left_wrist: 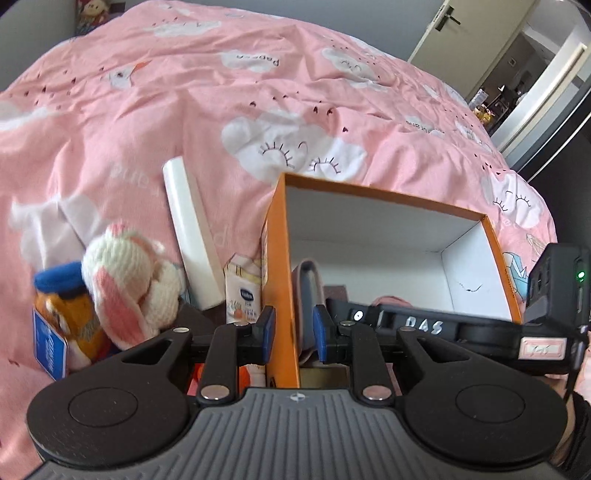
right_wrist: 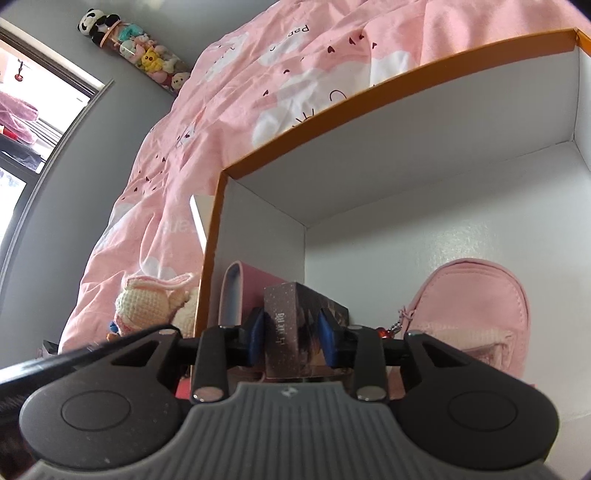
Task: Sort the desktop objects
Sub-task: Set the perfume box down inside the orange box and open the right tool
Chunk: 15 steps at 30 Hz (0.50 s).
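An orange box (left_wrist: 280, 266) with a white inside stands open. My left gripper (left_wrist: 293, 332) straddles its left wall; a narrow gap shows between the pads and the wall. My right gripper (right_wrist: 293, 338) is inside the orange box (right_wrist: 332, 107), shut on a small dark box (right_wrist: 295, 332) with speckled print. A pink pouch (right_wrist: 476, 306) and a pink-edged case (right_wrist: 236, 291) lie inside. Outside the box sit a knitted bunny (left_wrist: 125, 280), an orange plush with a blue cap (left_wrist: 70, 314), a white long box (left_wrist: 192, 236) and a tissue pack (left_wrist: 243, 291).
A pink duvet (left_wrist: 221, 110) with cloud prints fills the background. The right gripper's body (left_wrist: 480, 328) crosses the box in the left wrist view. A door (left_wrist: 461, 33) stands at the far right. A tube of plush toys (right_wrist: 136, 48) hangs on the grey wall by a window.
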Available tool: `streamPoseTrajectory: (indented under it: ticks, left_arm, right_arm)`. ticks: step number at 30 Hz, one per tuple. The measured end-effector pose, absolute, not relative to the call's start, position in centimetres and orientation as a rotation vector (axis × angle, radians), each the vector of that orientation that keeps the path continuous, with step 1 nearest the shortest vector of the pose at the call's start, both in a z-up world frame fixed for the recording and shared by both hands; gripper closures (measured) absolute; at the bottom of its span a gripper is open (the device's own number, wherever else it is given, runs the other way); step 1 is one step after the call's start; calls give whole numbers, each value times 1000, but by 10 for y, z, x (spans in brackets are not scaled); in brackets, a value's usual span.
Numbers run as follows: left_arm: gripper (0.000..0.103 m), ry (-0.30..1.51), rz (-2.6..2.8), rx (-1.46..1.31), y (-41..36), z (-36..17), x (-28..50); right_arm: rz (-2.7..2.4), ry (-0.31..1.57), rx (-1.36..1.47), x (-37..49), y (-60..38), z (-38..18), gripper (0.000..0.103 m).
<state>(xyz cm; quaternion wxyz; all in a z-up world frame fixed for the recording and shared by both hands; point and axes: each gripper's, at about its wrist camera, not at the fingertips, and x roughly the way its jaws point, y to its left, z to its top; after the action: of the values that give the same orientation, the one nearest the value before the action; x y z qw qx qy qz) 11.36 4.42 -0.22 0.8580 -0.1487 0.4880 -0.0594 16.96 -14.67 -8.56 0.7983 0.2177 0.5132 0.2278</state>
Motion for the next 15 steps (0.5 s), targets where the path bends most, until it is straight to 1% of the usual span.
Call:
streamPoseTrajectory:
  ticks: [10,15]
  left_arm:
    - [79,1036,-159,-374,43,-27,106]
    - [79,1029,-159,-377,43,-30,106]
  right_arm:
    - [510,1144,578,167,-154,-96,67]
    - [487,1162,656,173,-155,-101,68]
